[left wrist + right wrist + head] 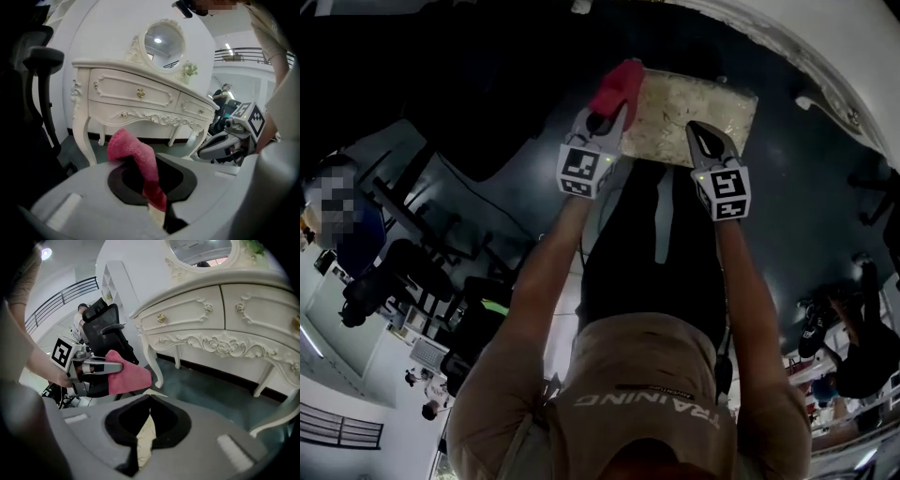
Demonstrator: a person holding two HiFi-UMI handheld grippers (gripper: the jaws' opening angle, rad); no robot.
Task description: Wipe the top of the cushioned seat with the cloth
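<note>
The left hand-held gripper (612, 114) pinches the pink cloth (621, 82) tight between its jaws. The cloth sticks out past the jaw tips and sits at the left corner of the cushioned seat (703, 108). The right hand-held gripper (701, 136) has its jaws pressed together with nothing in them. It is over the near edge of the seat, close to the left one. A white desk (136, 93) with a round mirror (164, 42) stands behind the seat.
</note>
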